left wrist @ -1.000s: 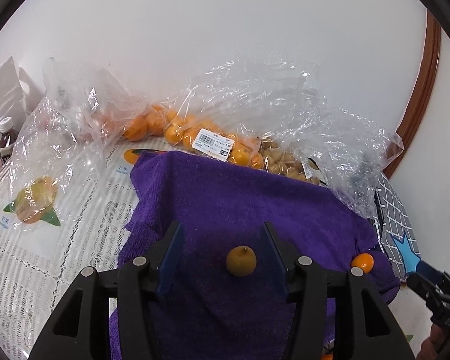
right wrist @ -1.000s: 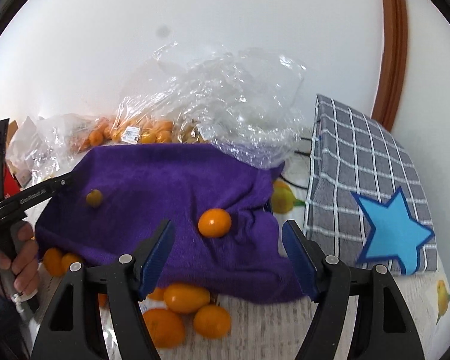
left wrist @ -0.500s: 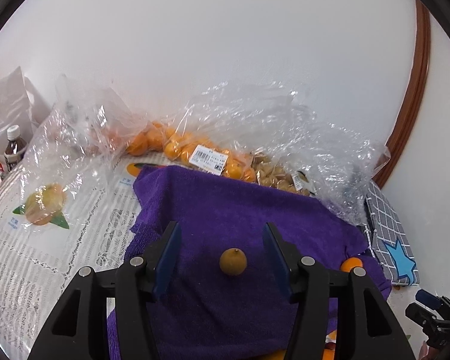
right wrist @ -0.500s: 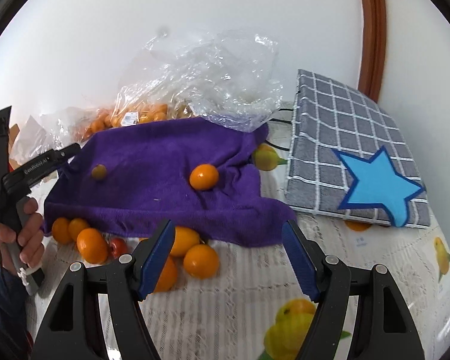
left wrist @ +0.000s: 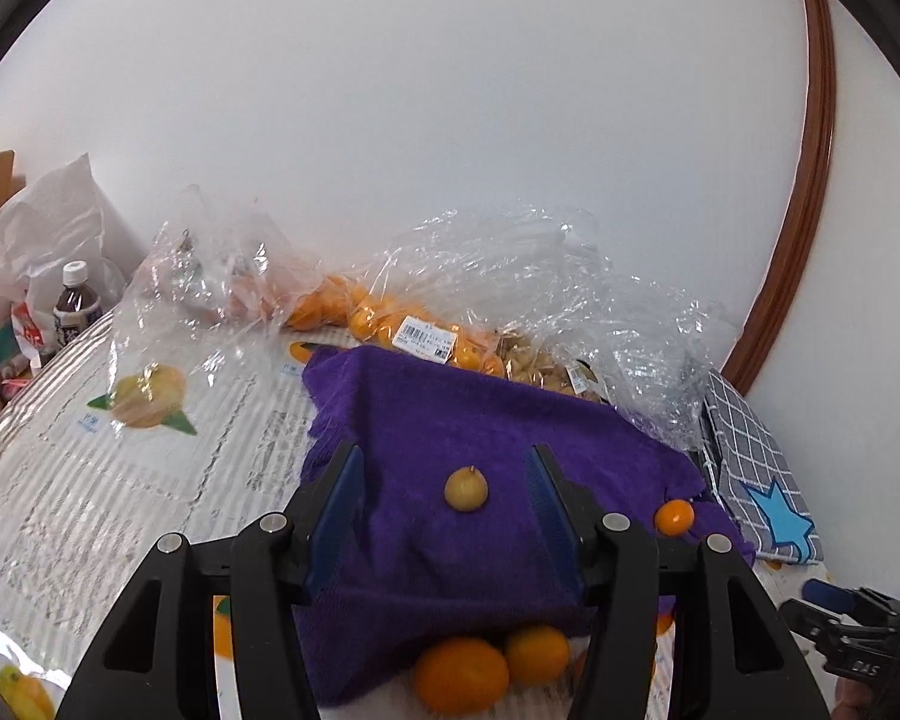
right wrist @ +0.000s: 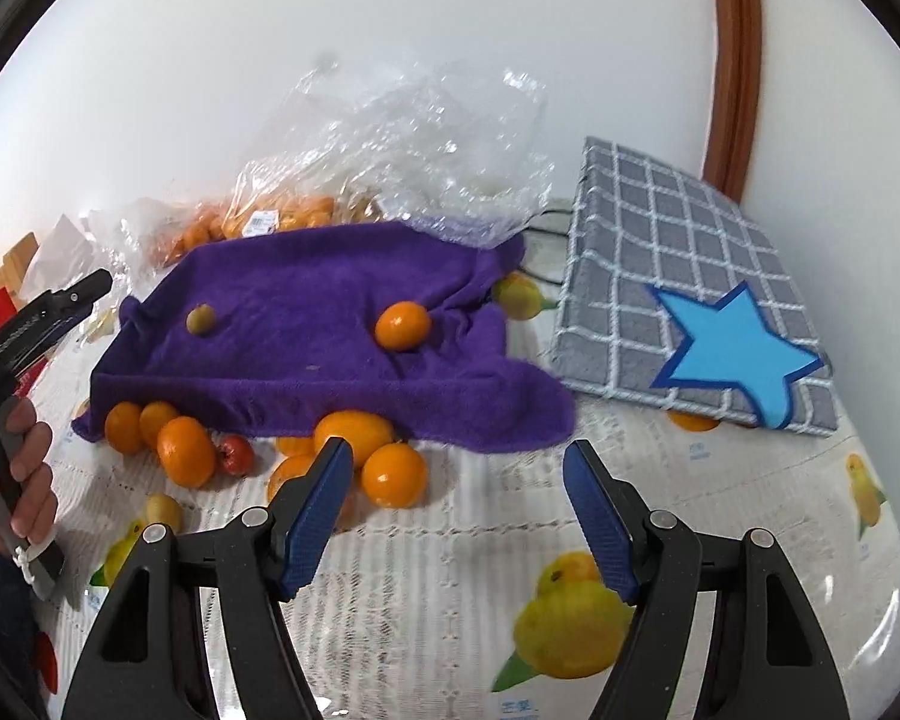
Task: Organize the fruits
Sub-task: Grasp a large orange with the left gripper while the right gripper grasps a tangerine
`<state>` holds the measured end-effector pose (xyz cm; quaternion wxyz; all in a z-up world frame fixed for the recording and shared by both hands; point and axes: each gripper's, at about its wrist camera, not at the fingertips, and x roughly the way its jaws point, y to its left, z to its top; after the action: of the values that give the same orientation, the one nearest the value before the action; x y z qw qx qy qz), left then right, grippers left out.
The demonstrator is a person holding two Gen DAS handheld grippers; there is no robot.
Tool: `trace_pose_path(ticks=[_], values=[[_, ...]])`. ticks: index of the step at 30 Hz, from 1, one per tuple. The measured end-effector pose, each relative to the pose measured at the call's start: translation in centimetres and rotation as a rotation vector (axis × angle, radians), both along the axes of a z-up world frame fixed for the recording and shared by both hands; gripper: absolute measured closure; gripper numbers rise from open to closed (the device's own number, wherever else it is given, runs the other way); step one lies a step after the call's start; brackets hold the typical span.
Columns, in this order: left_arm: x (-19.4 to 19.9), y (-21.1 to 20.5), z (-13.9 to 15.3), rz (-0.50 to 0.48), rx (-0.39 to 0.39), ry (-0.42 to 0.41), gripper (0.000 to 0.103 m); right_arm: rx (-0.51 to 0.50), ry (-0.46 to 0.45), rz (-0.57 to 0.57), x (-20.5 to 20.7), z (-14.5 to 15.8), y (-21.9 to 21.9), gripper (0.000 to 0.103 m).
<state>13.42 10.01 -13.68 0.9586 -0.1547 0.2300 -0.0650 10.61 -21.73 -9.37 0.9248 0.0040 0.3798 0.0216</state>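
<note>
Early on, both grippers w/ jaws apart & empty: left gripper (left wrist: pixel 447 501), right gripper (right wrist: pixel 456 513); two fruits on purple towel (right wrist: pixel 306 324), loose oranges (right wrist: pixel 354 435) at its near edge unsorted.

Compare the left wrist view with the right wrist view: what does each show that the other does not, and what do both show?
Only the left wrist view shows the dark bottle and white paper bag by the wall.

Only the right wrist view shows the small red fruit among the oranges in front of the towel, and the person's hand holding the left gripper.

Both show the purple towel carrying a yellowish fruit and a small orange, the clear plastic bags, and the checked cushion with a blue star.
</note>
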Motion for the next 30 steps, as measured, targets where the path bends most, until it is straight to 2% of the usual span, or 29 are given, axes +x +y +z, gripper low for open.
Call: trace_pose_path(ticks=[4, 9, 11, 19, 20, 24, 30], values=[[-1.0, 0.4, -0.7, -0.005, 0.017, 0.037, 0.049, 0.013, 0.014, 0.057, 0.3, -1.1, 1.3, 0.039], [-2.4, 1.0, -1.2, -0.004, 0.026, 0.066, 0.049, -0.015, 0.058, 0.079, 1.3, -3.1, 2.1, 0.059], [-2.7, 1.2, -1.5, -0.006, 0.019, 0.075, 0.049, -0.003, 0.077, 0.077, 1.8, -3.8, 1.8, 0.062], [-2.2, 1.0, -2.4, -0.032, 0.017, 0.135, 0.049, 0.057, 0.114, 0.104, 3.3, -4.7, 1.3, 0.062], [-2.2, 1.0, -2.5, -0.041, 0.01, 0.14, 0.049, 0.072, 0.114, 0.11, 3.4, -4.7, 1.1, 0.066], [-2.2, 0.2, -2.9, -0.13, -0.009, 0.168, 0.049, 0.091, 0.107, 0.113, 3.2, -4.8, 0.5, 0.07], [-2.3, -1.7, -3.4, -0.206, 0.037, 0.207, 0.049, 0.065, 0.105, 0.106, 2.2, -4.6, -0.6, 0.069]])
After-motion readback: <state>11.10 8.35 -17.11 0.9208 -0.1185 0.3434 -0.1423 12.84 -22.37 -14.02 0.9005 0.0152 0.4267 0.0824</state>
